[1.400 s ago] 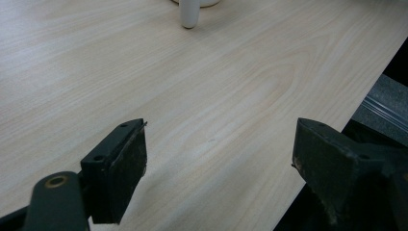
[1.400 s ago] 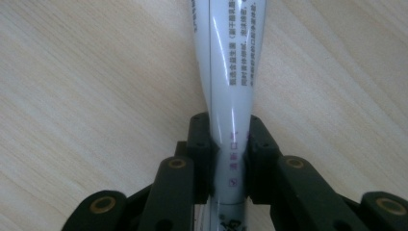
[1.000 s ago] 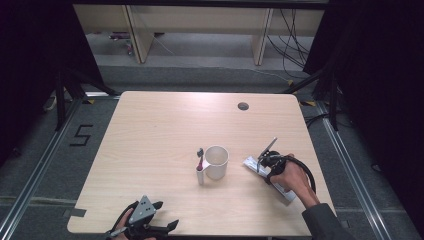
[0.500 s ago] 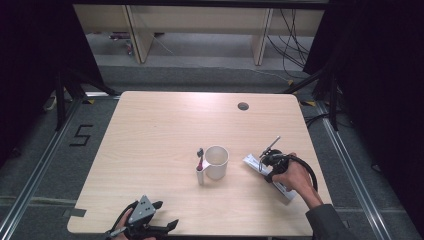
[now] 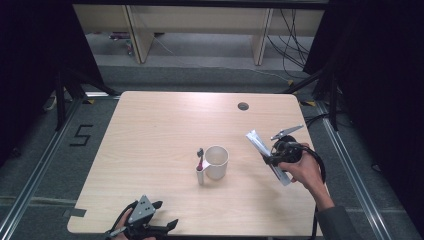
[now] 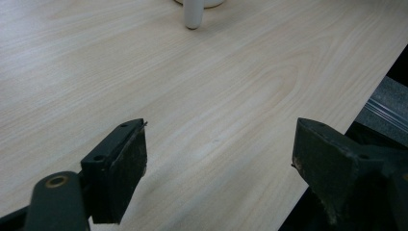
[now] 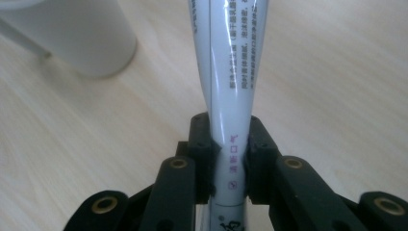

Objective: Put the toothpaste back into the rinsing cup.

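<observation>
Gripping a tube (image 5: 265,155) clear of the table (image 5: 150,130), the right gripper (image 5: 272,159) hangs beside the cup (image 5: 216,162). Left gripper (image 6: 216,168): jaws apart, idle, cup far ahead. Right gripper (image 7: 230,154) view: jaws clamp the tube (image 7: 231,72) near its cap end for carrying.

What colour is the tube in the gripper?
White tube with dark and purple print, clearest in the right gripper view.

The table (image 5: 150,150) lay open on its left half and along the far edge, so a hand could pass there freely. Near the middle stood a white mug (image 5: 216,162) with a small upright bottle (image 5: 200,172) touching its left side; these blocked the centre. To their right, the lifted tube (image 5: 267,156) hung above the wood.
</observation>
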`<state>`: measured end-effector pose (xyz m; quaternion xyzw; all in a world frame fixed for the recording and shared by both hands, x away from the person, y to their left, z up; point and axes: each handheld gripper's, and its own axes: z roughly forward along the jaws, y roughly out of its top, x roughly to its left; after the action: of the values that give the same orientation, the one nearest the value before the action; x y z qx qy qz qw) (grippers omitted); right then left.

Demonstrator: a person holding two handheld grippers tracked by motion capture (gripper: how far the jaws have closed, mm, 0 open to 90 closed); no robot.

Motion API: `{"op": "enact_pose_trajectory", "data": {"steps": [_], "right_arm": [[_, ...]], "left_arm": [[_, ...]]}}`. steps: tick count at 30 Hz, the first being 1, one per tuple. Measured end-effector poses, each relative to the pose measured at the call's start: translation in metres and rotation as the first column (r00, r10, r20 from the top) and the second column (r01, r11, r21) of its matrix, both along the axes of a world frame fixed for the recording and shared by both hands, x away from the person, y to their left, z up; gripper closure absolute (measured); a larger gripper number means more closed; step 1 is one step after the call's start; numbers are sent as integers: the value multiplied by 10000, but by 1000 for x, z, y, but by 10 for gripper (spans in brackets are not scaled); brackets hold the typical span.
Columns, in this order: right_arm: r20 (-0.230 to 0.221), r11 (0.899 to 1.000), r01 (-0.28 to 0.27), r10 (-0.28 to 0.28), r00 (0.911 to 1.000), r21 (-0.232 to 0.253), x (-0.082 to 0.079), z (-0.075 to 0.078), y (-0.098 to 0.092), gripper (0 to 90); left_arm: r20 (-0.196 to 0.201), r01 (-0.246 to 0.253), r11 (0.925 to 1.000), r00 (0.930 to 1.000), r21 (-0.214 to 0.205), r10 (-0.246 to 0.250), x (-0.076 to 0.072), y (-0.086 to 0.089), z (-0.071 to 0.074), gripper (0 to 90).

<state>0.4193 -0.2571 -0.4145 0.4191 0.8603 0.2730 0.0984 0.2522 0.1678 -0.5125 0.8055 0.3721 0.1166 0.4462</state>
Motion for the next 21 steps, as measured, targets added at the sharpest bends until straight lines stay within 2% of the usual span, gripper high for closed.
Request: {"op": "enact_pose_trajectory", "data": {"steps": [2, 3, 4, 5, 6, 7, 8, 9, 10, 11, 12, 14, 15, 16, 18, 19, 21], "right_arm": [[332, 9996, -48, 39, 9994, 284, 2, 4, 2, 770], [365, 9984, 66, -87, 9993, 559, 2, 9, 4, 770], [599, 9960, -39, -15, 9982, 894, 4, 10, 5, 770], [1018, 9948, -302, 202, 9946, 973, 6, 13, 6, 770], [913, 9917, -186, 69, 9958, 1275, 6, 16, 9, 770], [1037, 9904, -207, 65, 9946, 1365, 6, 20, 11, 770], [1238, 9858, -218, 10, 9923, 1667, 7, 21, 14, 770], [1181, 9852, -159, -44, 9930, 1708, 7, 25, 17, 770], [1482, 9796, -48, -256, 9886, 2010, 7, 25, 20, 770], [1314, 9774, -217, -63, 9913, 2102, 8, 29, 23, 770], [1336, 9730, -314, 6, 9910, 2288, 9, 30, 26, 770], [1722, 9700, -470, 54, 9851, 2384, 10, 32, 33, 770], [2044, 9662, -615, 93, 9788, 2503, 12, 33, 37, 770], [2005, 9605, -614, 60, 9797, 2713, 12, 34, 42, 770], [2178, 9524, -690, 28, 9760, 2970, 12, 36, 50, 770], [2373, 9471, -871, 119, 9714, 3088, 15, 36, 54, 770], [2445, 9430, -823, 10, 9696, 3225, 15, 39, 62, 770]], "left_arm": [[9, 75, 9999, 10000, 96, -75, 0, 1, 0, 192], [26, 14, 10000, 10000, -46, -14, 0, 0, 0, 193], [46, -7, 10000, 10000, -56, 7, 0, 0, 0, 192], [52, 4, 10000, 10000, -41, -4, 0, 0, 0, 192], [86, 10, 10000, 10000, -97, -9, 1, 0, -1, 192], [70, 169, 9997, 9998, 190, -171, 1, 2, 0, 192], [100, 66, 10000, 9999, 19, -66, 1, 1, 0, 192], [107, 28, 10000, 9999, 17, -28, 1, 1, 0, 192], [121, -22, 10000, 9999, -84, 23, 1, 1, 0, 192], [127, -27, 9999, 9999, -102, 28, 1, 1, 0, 192], [118, -22, 9999, 9999, -99, 23, 1, 1, 0, 192], [102, -38, 10000, 9999, -89, 39, 1, 1, 0, 193], [79, -45, 10000, 10000, -75, 46, 1, 1, 0, 192], [135, -11, 10000, 9999, -94, 12, 1, 2, 0, 192], [134, 1, 10000, 9999, -91, 1, 1, 2, 0, 192], [141, -13, 9999, 9999, -125, 15, 1, 2, 0, 192], [95, -16, 10000, 10000, 49, 16, 1, 3, 1, 192]]}}
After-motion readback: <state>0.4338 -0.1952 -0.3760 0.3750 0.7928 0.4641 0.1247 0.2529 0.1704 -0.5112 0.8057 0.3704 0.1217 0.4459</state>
